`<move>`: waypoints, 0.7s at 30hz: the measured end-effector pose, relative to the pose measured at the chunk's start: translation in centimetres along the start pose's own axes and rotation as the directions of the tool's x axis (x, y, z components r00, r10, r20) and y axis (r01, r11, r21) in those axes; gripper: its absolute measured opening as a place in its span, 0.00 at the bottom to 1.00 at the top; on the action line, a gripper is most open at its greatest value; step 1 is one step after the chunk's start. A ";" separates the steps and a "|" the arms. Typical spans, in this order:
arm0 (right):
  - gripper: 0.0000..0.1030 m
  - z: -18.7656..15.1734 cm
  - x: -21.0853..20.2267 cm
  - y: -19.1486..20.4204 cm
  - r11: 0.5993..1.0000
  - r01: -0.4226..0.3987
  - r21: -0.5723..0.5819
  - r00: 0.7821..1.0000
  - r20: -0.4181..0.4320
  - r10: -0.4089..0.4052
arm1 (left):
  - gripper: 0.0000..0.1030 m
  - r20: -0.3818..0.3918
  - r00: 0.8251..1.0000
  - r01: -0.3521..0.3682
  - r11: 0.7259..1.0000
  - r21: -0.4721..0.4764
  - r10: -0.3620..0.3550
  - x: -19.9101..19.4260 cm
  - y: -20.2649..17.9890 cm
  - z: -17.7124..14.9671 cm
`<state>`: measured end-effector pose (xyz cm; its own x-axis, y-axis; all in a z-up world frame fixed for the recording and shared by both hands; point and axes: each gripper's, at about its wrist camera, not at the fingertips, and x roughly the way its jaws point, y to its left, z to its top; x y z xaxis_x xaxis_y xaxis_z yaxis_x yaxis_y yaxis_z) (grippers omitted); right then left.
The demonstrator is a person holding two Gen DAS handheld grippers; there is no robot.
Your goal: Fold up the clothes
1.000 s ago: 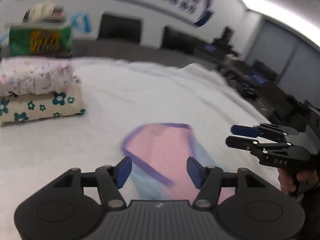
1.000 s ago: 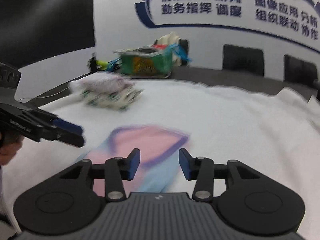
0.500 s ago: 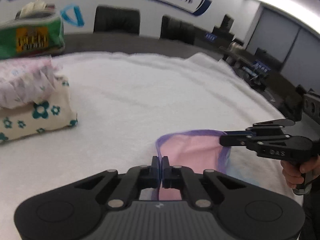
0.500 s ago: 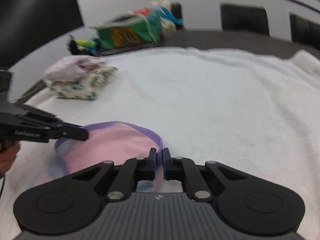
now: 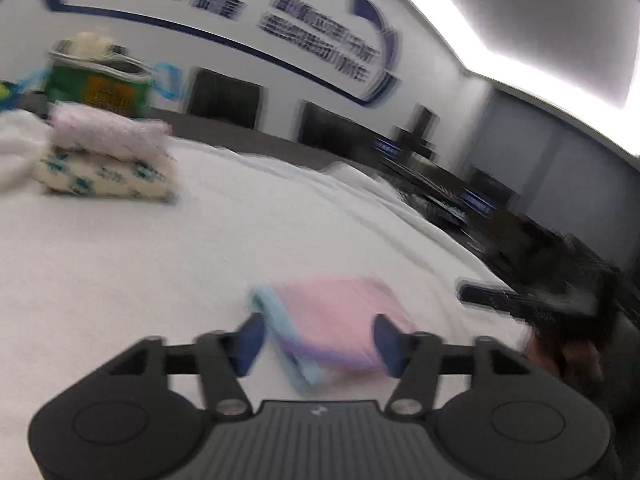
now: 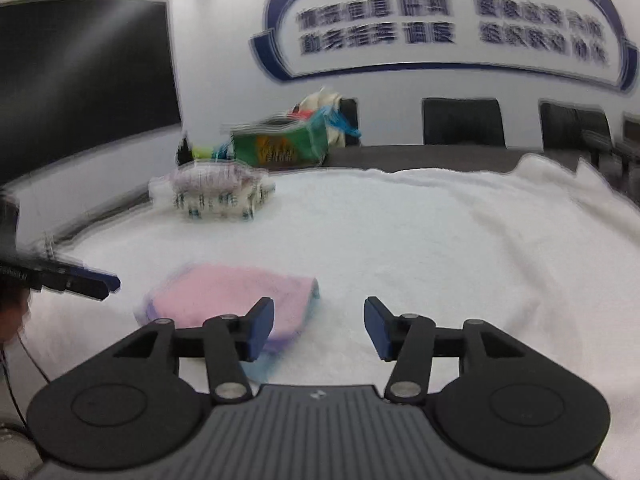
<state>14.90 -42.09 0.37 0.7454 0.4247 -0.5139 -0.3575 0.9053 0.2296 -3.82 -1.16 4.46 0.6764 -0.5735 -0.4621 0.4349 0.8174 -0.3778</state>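
pink cloth (image 5: 332, 320), folded into a small block with a pale blue edge and a purple trim line, lies on the white cover (image 5: 160, 260) of the table. in the left wrist view it sits just ahead of the left gripper (image 5: 318, 340), whose blue-padded fingers (image 5: 248, 340) are spread wide on either side of it and hold nothing. in the right wrist view the cloth (image 6: 228, 300) lies ahead and to the left of the right gripper (image 6: 320, 326), which is also spread wide and empty; its left pad overlaps the cloth's near corner, though whether it touches cannot be told. each gripper shows at the edge of the other's view, blurred, with part of a hand (image 5: 564, 356) on the handle. far back on the left of the cover, well apart from the pink cloth, rests a stack (image 5: 108, 160) of two folded pieces, pinkish on a floral cream one. behind it stands a green bag (image 6: 280, 146). both views are motion-blurred.
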 end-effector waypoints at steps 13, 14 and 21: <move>0.47 -2.3 2.5 2.5 0.989 0.077 0.124 0.997 -0.002 -0.078 | 0.55 -0.127 0.980 -0.161 0.987 -0.030 0.156 7.1 -3.4 -2.6; 0.46 -2.5 2.6 2.9 0.990 0.086 0.114 0.996 0.000 -0.086 | 0.52 -0.127 0.981 -0.153 0.987 -0.038 0.147 7.2 -3.5 -2.7; 0.17 -3.8 3.2 5.5 0.989 0.138 0.051 0.990 0.012 -0.138 | 0.14 -0.121 0.991 -0.077 0.991 -0.111 0.063 7.6 -3.3 -3.3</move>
<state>13.17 -35.82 -3.10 0.7944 0.2954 -0.5308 -0.2222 0.9545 0.1987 -2.09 -8.37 -0.43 0.6255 -0.5230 -0.5789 0.3129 0.8479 -0.4279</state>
